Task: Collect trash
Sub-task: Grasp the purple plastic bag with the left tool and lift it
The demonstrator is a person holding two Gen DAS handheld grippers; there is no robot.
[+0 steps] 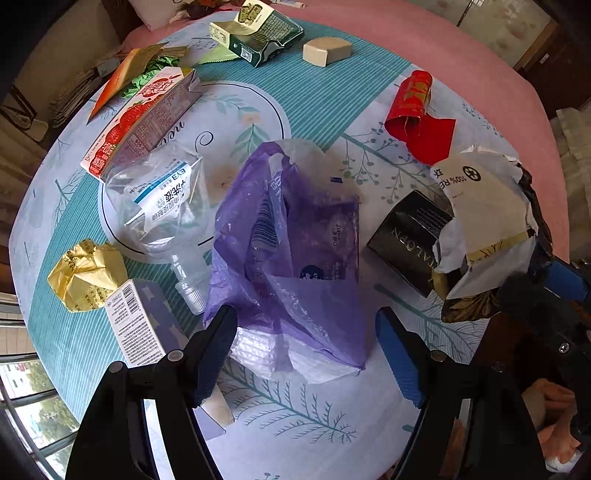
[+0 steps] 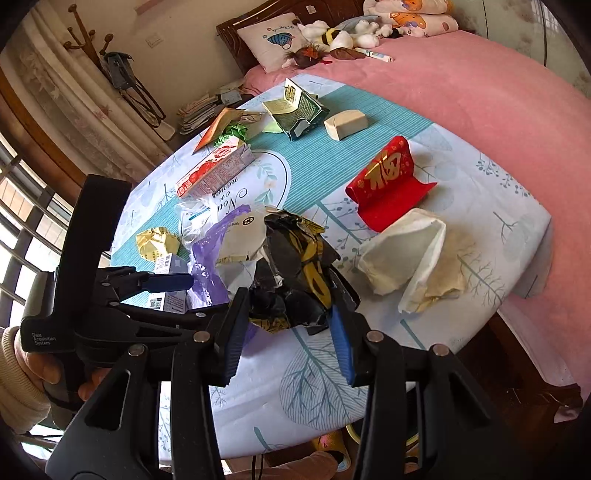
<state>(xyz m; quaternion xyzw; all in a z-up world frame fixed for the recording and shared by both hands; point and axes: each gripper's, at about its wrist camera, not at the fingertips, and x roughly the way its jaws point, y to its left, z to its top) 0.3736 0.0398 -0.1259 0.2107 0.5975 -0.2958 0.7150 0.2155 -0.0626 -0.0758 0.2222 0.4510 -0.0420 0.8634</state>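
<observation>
Nearest, the right gripper has its jaws clamped on a crumpled black-and-gold wrapper, held above the worktop. Beside it, the left gripper hangs with jaws spread wide over a purple plastic bag. Farther off lie a red envelope and a strawberry carton.

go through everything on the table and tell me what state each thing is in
Left gripper: open, above the purple bag.
Right gripper: shut on the crumpled wrapper.
Purple bag: lying slack.
Green carton: torn open.
Red packet: curled.
Gold foil: crumpled.
</observation>
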